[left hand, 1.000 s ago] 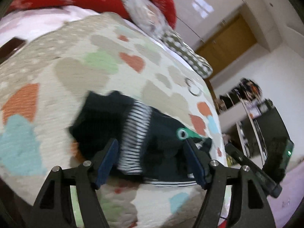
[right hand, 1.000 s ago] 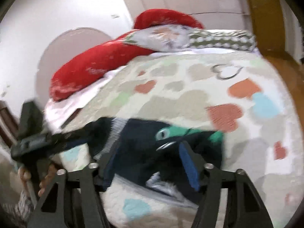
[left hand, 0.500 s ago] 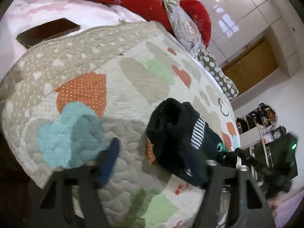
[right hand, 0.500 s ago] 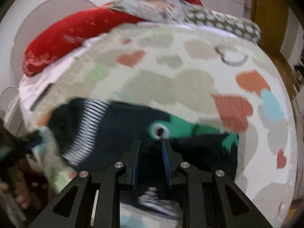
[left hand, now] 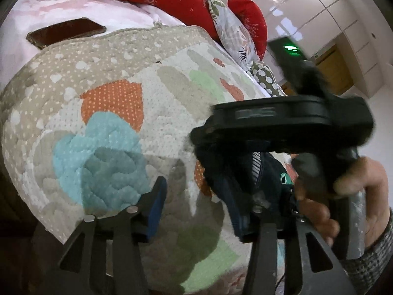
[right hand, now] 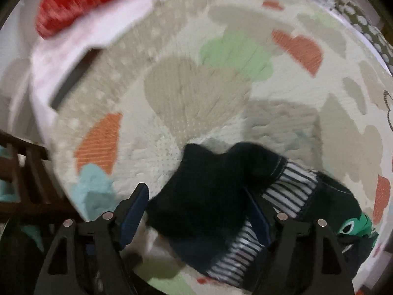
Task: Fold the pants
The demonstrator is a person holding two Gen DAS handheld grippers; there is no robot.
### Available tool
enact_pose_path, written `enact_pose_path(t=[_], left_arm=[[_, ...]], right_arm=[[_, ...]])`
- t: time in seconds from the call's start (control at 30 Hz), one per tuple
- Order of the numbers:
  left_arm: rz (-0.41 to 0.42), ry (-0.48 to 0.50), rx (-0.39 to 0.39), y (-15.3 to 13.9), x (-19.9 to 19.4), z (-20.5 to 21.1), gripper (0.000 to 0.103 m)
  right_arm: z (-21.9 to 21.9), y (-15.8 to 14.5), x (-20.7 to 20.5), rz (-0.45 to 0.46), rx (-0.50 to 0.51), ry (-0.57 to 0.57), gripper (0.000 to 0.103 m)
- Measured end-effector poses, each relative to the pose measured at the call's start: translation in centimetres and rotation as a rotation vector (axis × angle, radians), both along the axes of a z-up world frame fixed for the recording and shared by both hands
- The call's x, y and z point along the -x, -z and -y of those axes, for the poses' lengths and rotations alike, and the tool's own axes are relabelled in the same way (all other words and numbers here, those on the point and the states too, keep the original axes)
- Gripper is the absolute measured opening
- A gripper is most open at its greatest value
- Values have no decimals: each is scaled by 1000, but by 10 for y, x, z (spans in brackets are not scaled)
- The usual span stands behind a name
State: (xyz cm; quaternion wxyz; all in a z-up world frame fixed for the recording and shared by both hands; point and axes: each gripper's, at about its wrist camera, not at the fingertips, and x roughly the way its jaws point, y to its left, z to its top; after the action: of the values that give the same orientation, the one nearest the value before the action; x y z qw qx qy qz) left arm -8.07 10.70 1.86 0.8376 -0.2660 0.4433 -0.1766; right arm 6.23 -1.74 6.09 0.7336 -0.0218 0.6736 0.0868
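While the left gripper (left hand: pixel 194 204) hangs over the quilt (left hand: pixel 110 113) with jaws spread and nothing between them, the right gripper (left hand: pixel 282 123) crosses its view, blurred, gripped by a hand (left hand: pixel 343 196). Beneath that tool the dark pants (left hand: pixel 267 172) lie bunched on the quilt's near right part. A phone (left hand: pixel 66 33) rests on the sheet beyond.

From the right wrist, the gripper (right hand: pixel 199 211) has jaws spread over the pants (right hand: pixel 216 191), a striped band (right hand: pixel 289 191) showing; whether the fingers touch the cloth I cannot tell.
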Motion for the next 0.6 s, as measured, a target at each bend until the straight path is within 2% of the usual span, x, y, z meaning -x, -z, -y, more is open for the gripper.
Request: enact_pose_path(t=[0.07, 0.13, 0.17, 0.2, 0.27, 0.37, 0.4, 0.43, 0.47, 0.5, 0.6], left_arm=[[-13, 2, 13, 4, 0, 0, 52], [-10, 11, 16, 4, 1, 3, 52], [4, 19, 14, 2, 2, 6, 53], [19, 26, 14, -1, 2, 10, 54], [50, 31, 10, -4, 2, 18, 62], [85, 54, -39, -7, -6, 41, 62], [91, 73, -56, -7, -8, 50, 59], [92, 100, -74, -7, -11, 60, 37], [73, 139, -86, -7, -15, 73, 11], [55, 170, -79, -7, -17, 80, 6], [87, 213, -82, -23, -7, 102, 7]], right_arm=[[-9, 15, -5, -26, 93, -12, 85], [-14, 20, -5, -25, 134, -26, 85], [-14, 19, -4, -18, 138, -31, 77], [-13, 15, -2, -6, 140, -29, 61], [-4, 5, 3, 20, 139, -12, 41], [12, -10, 12, 49, 93, 14, 34], [17, -14, 15, 63, 77, 22, 34], [23, -19, 19, 76, 56, 29, 34], [30, -25, 25, 87, 34, 40, 34], [35, -30, 29, 94, 14, 51, 34], [62, -50, 46, 129, -63, 84, 34]])
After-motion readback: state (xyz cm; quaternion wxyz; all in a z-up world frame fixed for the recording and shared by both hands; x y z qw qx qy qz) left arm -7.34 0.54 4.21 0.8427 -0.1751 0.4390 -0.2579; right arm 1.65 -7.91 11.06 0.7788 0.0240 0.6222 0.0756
